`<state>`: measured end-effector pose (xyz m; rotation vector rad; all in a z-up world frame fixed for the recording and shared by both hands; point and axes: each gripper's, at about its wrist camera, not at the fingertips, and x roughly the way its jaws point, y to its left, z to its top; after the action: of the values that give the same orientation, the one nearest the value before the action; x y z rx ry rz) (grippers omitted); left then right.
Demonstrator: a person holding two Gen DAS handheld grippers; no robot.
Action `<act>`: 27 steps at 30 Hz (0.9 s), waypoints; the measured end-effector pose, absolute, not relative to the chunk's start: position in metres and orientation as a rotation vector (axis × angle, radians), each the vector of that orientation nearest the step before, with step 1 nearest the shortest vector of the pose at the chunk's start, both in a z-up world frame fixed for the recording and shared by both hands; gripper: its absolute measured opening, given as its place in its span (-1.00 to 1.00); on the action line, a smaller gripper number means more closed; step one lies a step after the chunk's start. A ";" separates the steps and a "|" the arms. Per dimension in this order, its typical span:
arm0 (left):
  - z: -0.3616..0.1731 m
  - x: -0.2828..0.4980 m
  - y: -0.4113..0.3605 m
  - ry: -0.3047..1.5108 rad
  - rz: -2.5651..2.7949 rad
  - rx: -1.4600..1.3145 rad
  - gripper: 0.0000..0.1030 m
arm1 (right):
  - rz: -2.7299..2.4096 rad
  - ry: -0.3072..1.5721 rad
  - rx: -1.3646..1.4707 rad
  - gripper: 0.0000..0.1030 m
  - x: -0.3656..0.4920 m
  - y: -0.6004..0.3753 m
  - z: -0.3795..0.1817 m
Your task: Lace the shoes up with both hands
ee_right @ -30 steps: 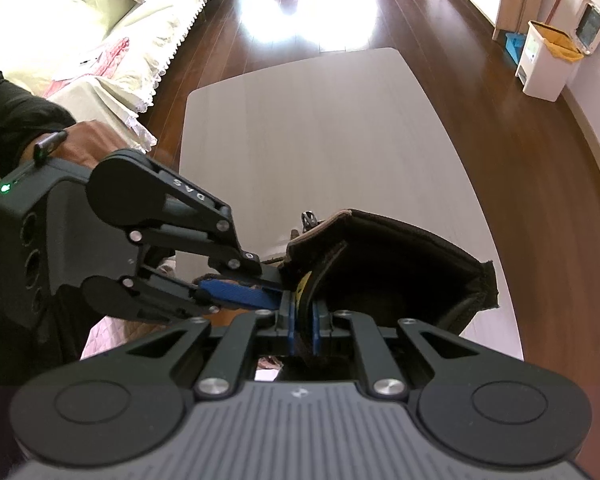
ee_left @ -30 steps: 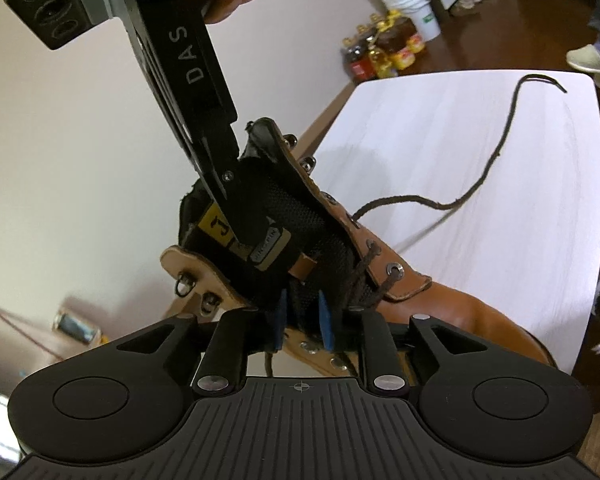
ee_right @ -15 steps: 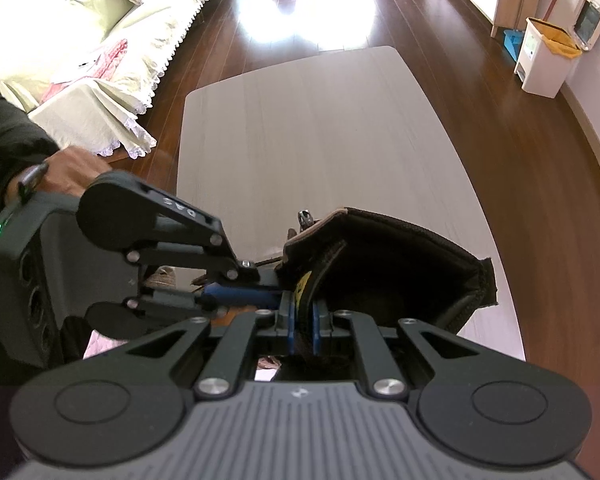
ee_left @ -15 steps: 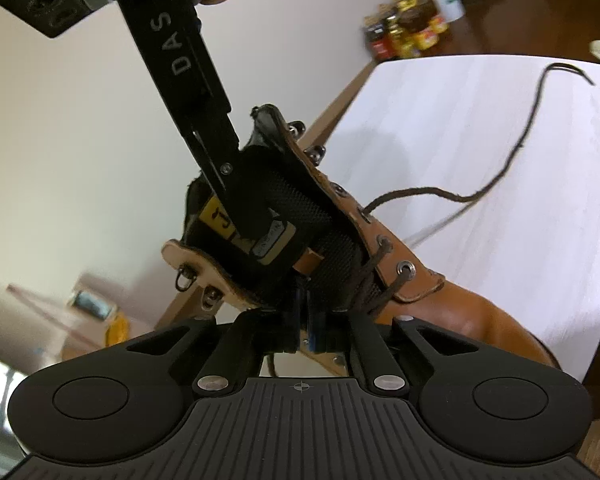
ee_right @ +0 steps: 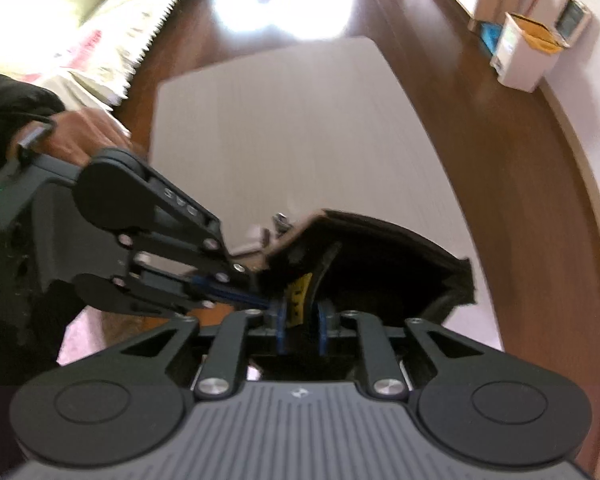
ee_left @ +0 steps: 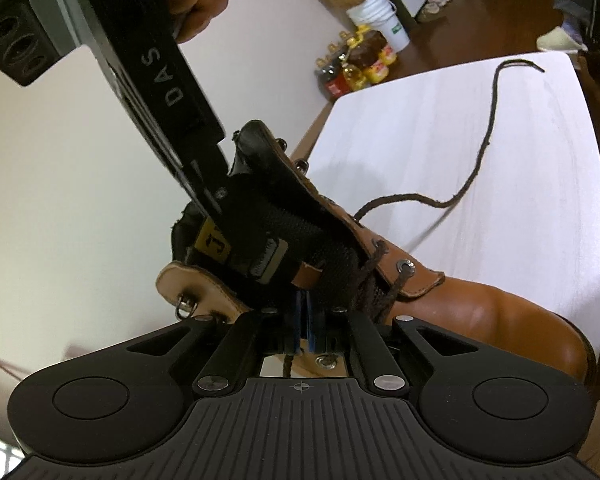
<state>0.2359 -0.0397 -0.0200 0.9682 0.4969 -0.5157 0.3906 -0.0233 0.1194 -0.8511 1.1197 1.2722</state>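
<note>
A brown leather boot (ee_left: 480, 312) stands on the white table (ee_left: 500, 120), its black tongue (ee_left: 300, 220) raised. My left gripper (ee_left: 302, 320) is shut low beside the tongue, its blue pads together on a strand of dark lace (ee_left: 287, 364). The lace's free end (ee_left: 476, 168) trails away across the table. My right gripper (ee_right: 302, 328) reaches down from above, and its jaws are opening. The tongue's yellow label (ee_right: 298, 300) sits between the pads, with a gap on the right side. In the right wrist view the left gripper (ee_right: 260, 300) comes in from the left.
A person's hands (ee_right: 84, 132) hold both tools. Bottles (ee_left: 360, 68) and a white bucket (ee_left: 380, 16) stand on the floor past the table's far corner. A cloth-covered sofa (ee_right: 80, 20) and a white bin (ee_right: 528, 52) flank the table (ee_right: 280, 140).
The left jaws, apart a second ago, have closed on the lace. The right jaws, then pinched on the tongue, have spread apart. The boot has barely shifted.
</note>
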 end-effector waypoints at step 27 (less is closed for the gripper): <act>0.019 0.210 -0.005 0.461 -0.705 0.908 0.32 | 0.875 0.951 -0.191 -0.19 0.290 -0.128 0.149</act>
<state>0.2103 -0.0047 0.0192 0.9081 0.4607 -0.7053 0.2896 -0.1285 0.1486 -0.1913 0.9508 0.8749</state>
